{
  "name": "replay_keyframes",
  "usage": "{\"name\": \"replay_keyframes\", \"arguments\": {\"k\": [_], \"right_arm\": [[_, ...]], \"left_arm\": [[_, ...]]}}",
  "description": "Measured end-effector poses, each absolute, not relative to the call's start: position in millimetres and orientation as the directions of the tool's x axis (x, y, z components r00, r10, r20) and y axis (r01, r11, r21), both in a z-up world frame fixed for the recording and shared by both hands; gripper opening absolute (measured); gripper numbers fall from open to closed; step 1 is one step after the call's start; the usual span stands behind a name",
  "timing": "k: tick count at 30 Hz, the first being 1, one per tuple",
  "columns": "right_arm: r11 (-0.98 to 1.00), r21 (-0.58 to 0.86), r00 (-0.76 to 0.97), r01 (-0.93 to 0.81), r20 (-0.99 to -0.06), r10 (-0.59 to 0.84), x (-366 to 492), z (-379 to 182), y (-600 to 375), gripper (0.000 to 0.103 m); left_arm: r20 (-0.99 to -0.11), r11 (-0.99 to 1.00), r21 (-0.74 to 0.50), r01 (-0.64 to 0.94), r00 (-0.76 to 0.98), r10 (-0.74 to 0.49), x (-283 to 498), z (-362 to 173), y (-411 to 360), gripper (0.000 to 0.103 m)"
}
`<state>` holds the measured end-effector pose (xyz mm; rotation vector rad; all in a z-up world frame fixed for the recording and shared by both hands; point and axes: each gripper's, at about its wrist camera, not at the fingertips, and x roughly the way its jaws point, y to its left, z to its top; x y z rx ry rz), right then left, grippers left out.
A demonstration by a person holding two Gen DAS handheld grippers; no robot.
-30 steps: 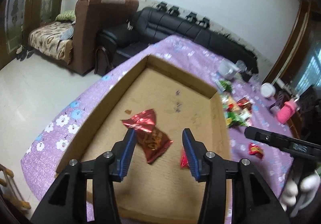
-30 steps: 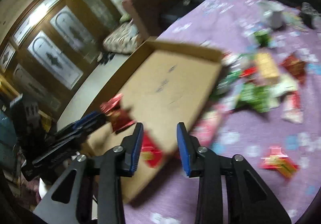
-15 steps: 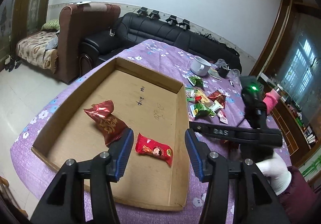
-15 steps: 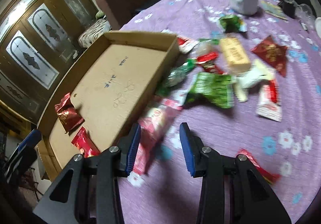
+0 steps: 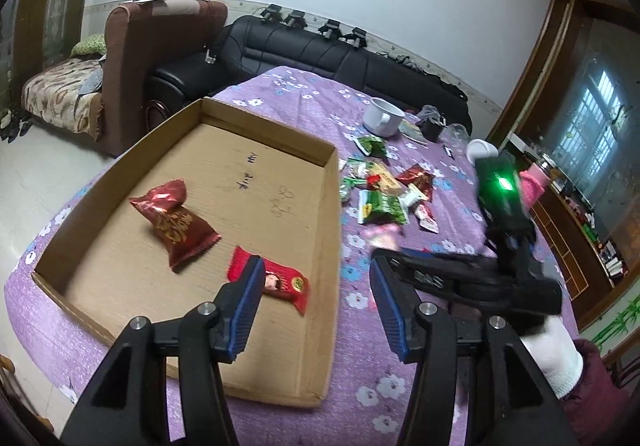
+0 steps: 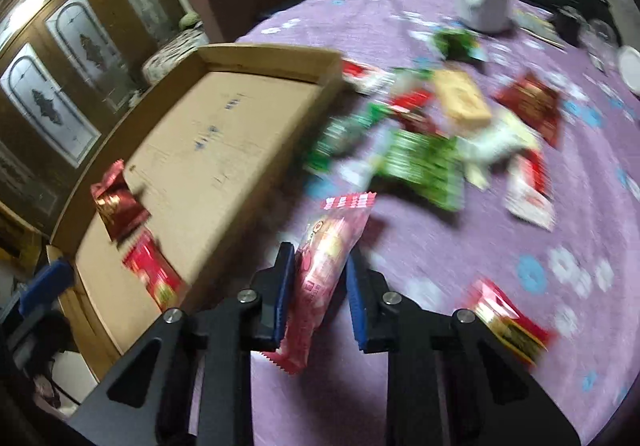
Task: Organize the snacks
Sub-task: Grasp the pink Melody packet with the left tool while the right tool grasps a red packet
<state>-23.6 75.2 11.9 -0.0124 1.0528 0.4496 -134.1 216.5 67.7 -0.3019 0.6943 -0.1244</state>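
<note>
A shallow cardboard tray (image 5: 328,214) (image 6: 280,150) lies on the purple flowered tablecloth. In it lie a dark red snack bag (image 5: 176,222) (image 6: 118,206) and a bright red packet (image 5: 280,280) (image 6: 154,278). My left gripper (image 5: 316,310) is open and empty above the tray's near right corner. My right gripper (image 6: 318,286) is shut on a pink snack packet (image 6: 324,266), just right of the tray; it shows in the left wrist view (image 5: 384,242) too. A heap of loose snacks (image 5: 384,186) (image 6: 432,134) lies beyond.
A white mug (image 5: 380,116) (image 6: 484,10) and small dark items stand at the table's far end. A red packet (image 6: 508,322) lies near my right gripper. A black sofa (image 5: 340,54) and a brown armchair (image 5: 160,46) stand behind the table.
My right gripper has swung from the tray toward the heap and closed on the pink packet. My left gripper has drawn back from the tray, still open.
</note>
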Motion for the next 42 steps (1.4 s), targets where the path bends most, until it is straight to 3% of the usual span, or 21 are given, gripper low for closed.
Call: {"name": "replay_keyframes", "arguments": {"k": [4, 8, 11, 15, 19, 22, 23, 31, 34, 36, 42], "right_arm": [[0.926, 0.224, 0.405, -0.305, -0.849, 0.339, -49.2, 11.7, 28.4, 0.029], [0.87, 0.318, 0.392, -0.377, -0.796, 0.461, -70.8, 24.9, -12.0, 0.04], [0.889, 0.174, 0.51, -0.424, -0.765, 0.394, -79.6, 38.7, -36.9, 0.057], [0.88, 0.007, 0.544, -0.476, -0.784, 0.3, -60.1, 28.5, -37.8, 0.058], [0.84, 0.01, 0.496, -0.543, -0.803, 0.33, -30.0, 14.7, -20.3, 0.058], [0.828, 0.01, 0.481, -0.561, -0.81, 0.336, -20.0, 6.6, -6.4, 0.038], [0.834, 0.025, 0.474, -0.552, -0.813, 0.338, -17.5, 7.8, -6.3, 0.021], [0.89, 0.104, 0.477, -0.444, -0.813, 0.333, -26.1, 10.4, -48.2, 0.021], [0.901, 0.119, 0.493, -0.416, -0.803, 0.334, -38.0, 16.4, -66.5, 0.021], [0.907, 0.128, 0.508, -0.401, -0.793, 0.337, -48.1, 22.3, -76.6, 0.021], [0.905, 0.156, 0.534, -0.397, -0.762, 0.365, -64.7, 43.5, -81.8, 0.021]], "left_arm": [[-0.614, 0.952, -0.302, 0.054, 0.753, -0.237, -132.5, 70.3, 198.4, 0.054], [-0.626, 0.947, -0.302, 0.112, 0.725, -0.286, -130.2, 67.9, 175.3, 0.054], [-0.649, 0.947, -0.284, 0.153, 0.696, -0.307, -126.4, 64.5, 155.7, 0.054], [-0.682, 0.942, -0.284, 0.181, 0.653, -0.331, -119.2, 53.3, 131.5, 0.054], [-0.709, 0.934, -0.295, 0.199, 0.61, -0.354, -114.1, 42.3, 109.9, 0.054], [-0.734, 0.938, -0.282, 0.202, 0.584, -0.347, -107.8, 35.1, 95.4, 0.054], [-0.745, 0.94, -0.275, 0.204, 0.572, -0.342, -104.3, 32.3, 90.3, 0.054], [-0.793, 0.949, -0.231, 0.216, 0.524, -0.312, -77.2, 17.4, 54.6, 0.054], [-0.817, 0.968, -0.074, 0.238, 0.543, -0.196, -74.2, 12.5, 28.1, 0.054], [-0.818, 0.965, -0.023, 0.262, 0.551, -0.169, -77.6, 13.2, 18.2, 0.024], [-0.803, 0.965, -0.11, 0.237, 0.551, -0.227, -85.2, 19.8, 42.9, 0.023]]}}
